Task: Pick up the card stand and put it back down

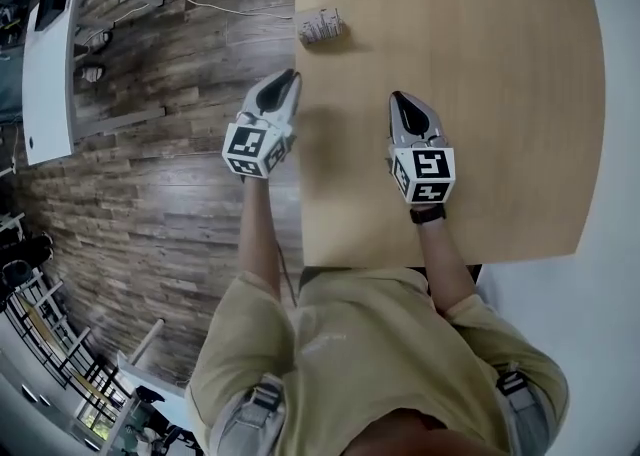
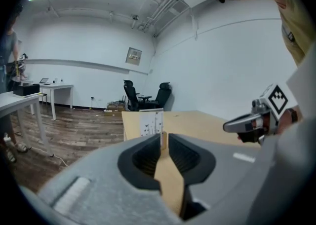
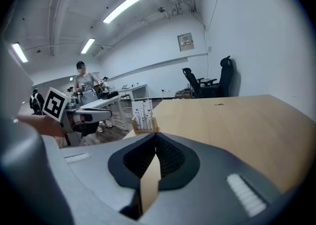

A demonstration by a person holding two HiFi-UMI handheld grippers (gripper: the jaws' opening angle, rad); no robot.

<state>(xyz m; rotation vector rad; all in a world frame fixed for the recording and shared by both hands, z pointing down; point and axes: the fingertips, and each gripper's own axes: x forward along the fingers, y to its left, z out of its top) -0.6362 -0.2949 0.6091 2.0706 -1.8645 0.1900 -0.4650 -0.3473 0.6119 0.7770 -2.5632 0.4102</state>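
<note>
The card stand [image 1: 321, 26], a small wooden base holding a white card printed with dark sprigs, stands upright at the far left edge of the wooden table [image 1: 500, 124]. My left gripper [image 1: 287, 82] hovers short of it by the table's left edge. Its jaws stand a narrow slit apart with nothing between them, and the card stand [image 2: 151, 123] shows just beyond my left gripper [image 2: 163, 140] in its own view. My right gripper [image 1: 400, 100] is over the table's middle, shut and empty. From my right gripper [image 3: 156, 134] the card stand [image 3: 142, 115] lies ahead, slightly left.
Wood-plank floor [image 1: 150, 194] lies to the left of the table. A white desk [image 1: 45, 64] stands further left. Office chairs [image 2: 143, 95] and white tables line the far wall. A person [image 3: 85, 88] stands in the background of the right gripper view.
</note>
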